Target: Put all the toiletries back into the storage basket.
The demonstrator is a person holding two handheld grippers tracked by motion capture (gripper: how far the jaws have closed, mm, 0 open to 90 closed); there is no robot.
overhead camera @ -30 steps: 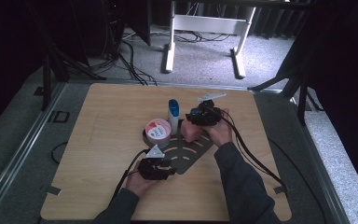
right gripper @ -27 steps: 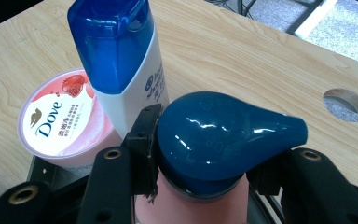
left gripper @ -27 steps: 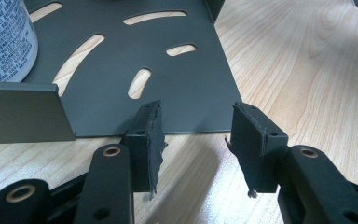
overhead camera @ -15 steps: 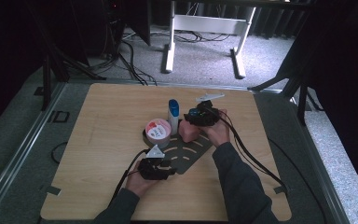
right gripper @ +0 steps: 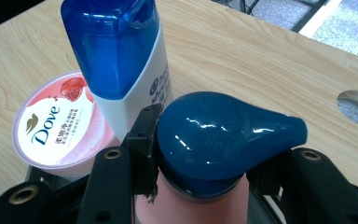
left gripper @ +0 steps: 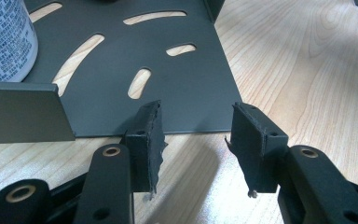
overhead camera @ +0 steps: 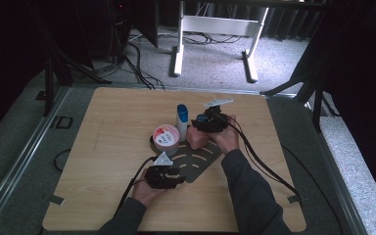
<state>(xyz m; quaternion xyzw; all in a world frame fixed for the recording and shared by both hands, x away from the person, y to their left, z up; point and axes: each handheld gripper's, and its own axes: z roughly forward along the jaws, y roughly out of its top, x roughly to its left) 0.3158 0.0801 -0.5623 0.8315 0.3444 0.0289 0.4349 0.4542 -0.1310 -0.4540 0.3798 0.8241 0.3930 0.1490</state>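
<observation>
Near the person, the left gripper (left gripper: 196, 140) rests on the table (overhead camera: 103, 147), fingers parted and empty at the rack (left gripper: 182, 88) edge. Farther off, the right gripper (right gripper: 200, 154) fingers clamp the pink bottle's (overhead camera: 196, 138) blue cap (right gripper: 223, 140), steadying it on the rack beside the tub (right gripper: 58, 126).

Your high view is dim and soft, dark all around the lit tabletop (overhead camera: 103, 147). Your gripper views are bright; glare spots sit on the blue pump cap (right gripper: 214, 135), and the jaws cast soft shadows.
</observation>
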